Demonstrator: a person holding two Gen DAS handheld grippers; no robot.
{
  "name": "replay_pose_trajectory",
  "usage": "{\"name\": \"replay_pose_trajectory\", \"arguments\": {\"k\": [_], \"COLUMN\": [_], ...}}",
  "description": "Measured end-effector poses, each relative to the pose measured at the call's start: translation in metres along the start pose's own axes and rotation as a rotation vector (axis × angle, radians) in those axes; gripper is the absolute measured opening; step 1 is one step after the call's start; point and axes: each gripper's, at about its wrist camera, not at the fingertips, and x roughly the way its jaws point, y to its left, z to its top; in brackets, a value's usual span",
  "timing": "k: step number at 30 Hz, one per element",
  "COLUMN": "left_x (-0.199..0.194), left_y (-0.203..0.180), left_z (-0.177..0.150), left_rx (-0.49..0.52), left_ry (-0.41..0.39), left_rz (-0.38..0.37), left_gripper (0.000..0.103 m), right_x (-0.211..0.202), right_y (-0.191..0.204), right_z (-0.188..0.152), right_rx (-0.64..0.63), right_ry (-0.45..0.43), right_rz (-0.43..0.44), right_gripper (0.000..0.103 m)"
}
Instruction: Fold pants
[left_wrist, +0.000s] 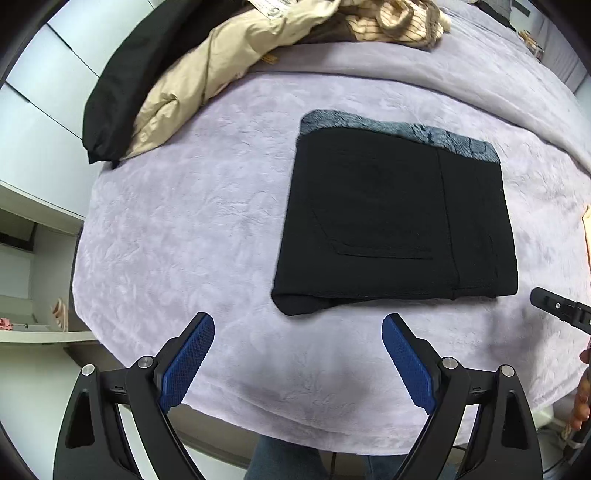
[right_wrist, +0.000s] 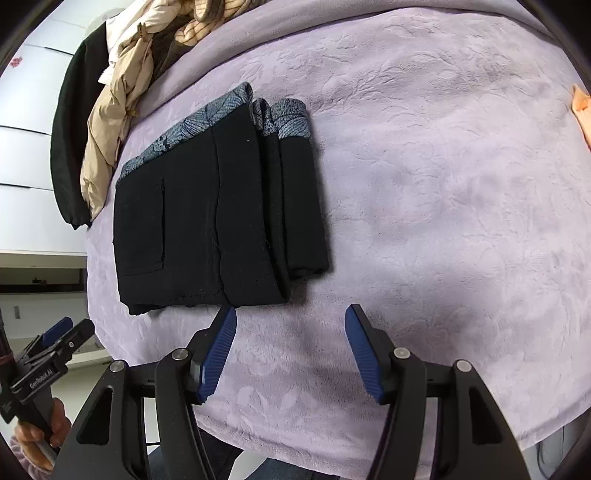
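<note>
We look down on a pair of black pants (left_wrist: 395, 225), folded into a compact rectangle and lying flat on a lilac plush blanket (left_wrist: 207, 229) that covers the bed. A grey patterned lining (left_wrist: 402, 131) shows along the far edge of the bundle, and a back pocket faces up. In the right wrist view the layers of the fold stack on the bundle's right side, with the patterned lining (right_wrist: 291, 114) peeking out at the top.

Our left gripper (left_wrist: 298, 354) hangs above the blanket just short of the pants' near edge, its blue pads (left_wrist: 188, 363) spread wide with nothing between them. Our right gripper (right_wrist: 291, 349) hovers at the bundle's near right corner, jaws apart and empty; the left pad's tip appears close to the fabric's edge, though we cannot tell whether it touches.

At the far side of the bed lies a heap of other clothes: a black garment (left_wrist: 122, 85), a beige jacket (left_wrist: 207, 70) and a striped piece (left_wrist: 402, 22). White drawer fronts (left_wrist: 40, 96) stand to the left
</note>
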Motion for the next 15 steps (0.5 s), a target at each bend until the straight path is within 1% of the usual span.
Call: {"name": "replay_pose_trajectory", "arguments": {"k": [2,4,8,11,15], "left_x": [-0.004,-0.008,-0.014,-0.011,-0.008], "left_y": [0.005,0.009,0.015,0.019,0.024], "left_z": [-0.001,-0.002,-0.005,-0.005,0.002], "left_rx": [-0.001,-0.003,-0.002,-0.011,-0.02], "left_ry": [-0.008,-0.01,-0.021,-0.013,-0.017], "left_rz": [0.001,-0.013,-0.026,-0.037,-0.031], "left_gripper": [0.093,0.093,0.093,0.093,0.093], "right_x": [-0.006,-0.01,-0.014,-0.018,-0.028], "right_y": [0.002,0.004,0.011,0.019,0.024], "right_z": [-0.002,-0.003,-0.003,0.0,0.004], "right_rx": [0.002,0.011,0.02,0.002,-0.006], "right_ry": [-0.015,-0.026,-0.03,-0.034,-0.057], "right_rz": [-0.001,0.001,0.014,0.018,0.017], "right_gripper": [0.066,0.066,0.066,0.066,0.066]}}
